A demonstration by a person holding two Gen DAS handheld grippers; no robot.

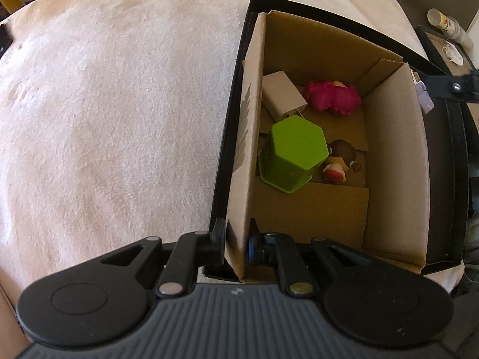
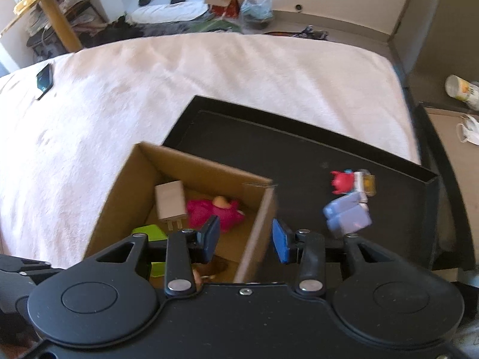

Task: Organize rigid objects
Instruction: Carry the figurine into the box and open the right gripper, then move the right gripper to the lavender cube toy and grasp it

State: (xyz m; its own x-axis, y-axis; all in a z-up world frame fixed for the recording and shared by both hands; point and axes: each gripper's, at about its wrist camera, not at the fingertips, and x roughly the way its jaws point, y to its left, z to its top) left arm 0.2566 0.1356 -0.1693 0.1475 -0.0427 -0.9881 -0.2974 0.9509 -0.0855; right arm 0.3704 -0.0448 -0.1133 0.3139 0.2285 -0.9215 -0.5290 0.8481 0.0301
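The left hand-held gripper (image 1: 236, 243) pinches the cardboard box (image 1: 395, 161) wall; the right hand-held gripper (image 2: 247, 237) straddles the opposite wall, slightly parted.

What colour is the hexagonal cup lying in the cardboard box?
Bright lime green; the hexagonal cup shows best in the left wrist view.

Brown cardboard box (image 1: 392, 161) holds green cup (image 1: 292, 157), magenta toy (image 1: 332, 95) (grey charger (image 1: 283, 95) beside). Box sits in black tray (image 2: 299, 155).
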